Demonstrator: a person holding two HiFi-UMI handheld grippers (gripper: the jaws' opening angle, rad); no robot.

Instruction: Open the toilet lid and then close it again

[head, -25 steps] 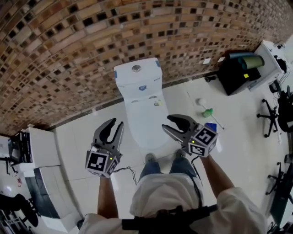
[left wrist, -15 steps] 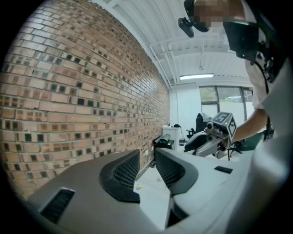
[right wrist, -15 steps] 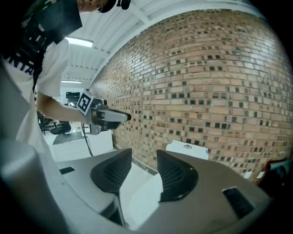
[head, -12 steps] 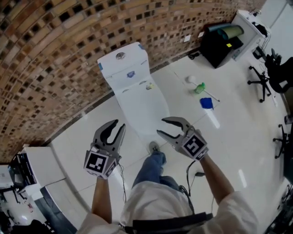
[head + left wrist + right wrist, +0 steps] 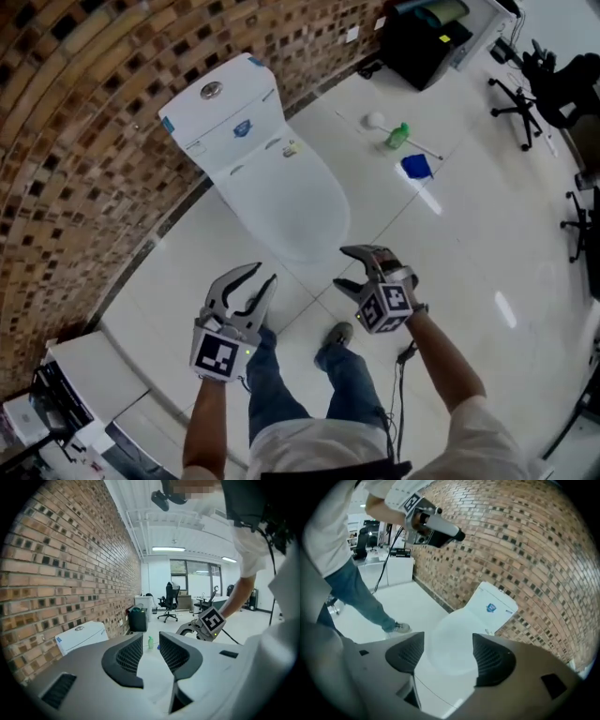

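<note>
The toilet lid (image 5: 286,202) is lying flat and shut over the bowl, in front of the white tank (image 5: 220,98). The tank is being backed by the brick wall (image 5: 75,141).

Both tongs are being held off the toilet's front end, near the lid's rounded edge and clear of it.

The left tongs (image 5: 262,274) are being carried at the left of that front end. In the left gripper view they are being aimed along the wall, with the tank off to their left. Their jaws are standing only slightly apart, and nothing is being pinched in the narrow gap.

The right tongs (image 5: 345,269) are being held at the right of the toilet's front end and tilted down toward it. Their jaws have just been opening and are spread wide. In the right gripper view the lid is being framed between them, but it is lying beyond the tips and is not being touched.

A shoe (image 5: 336,336) is being planted on the tiled floor (image 5: 450,244) just before the toilet's front. A green bottle (image 5: 397,136) and a blue item (image 5: 415,166) are lying on the floor well to the toilet's right.
</note>
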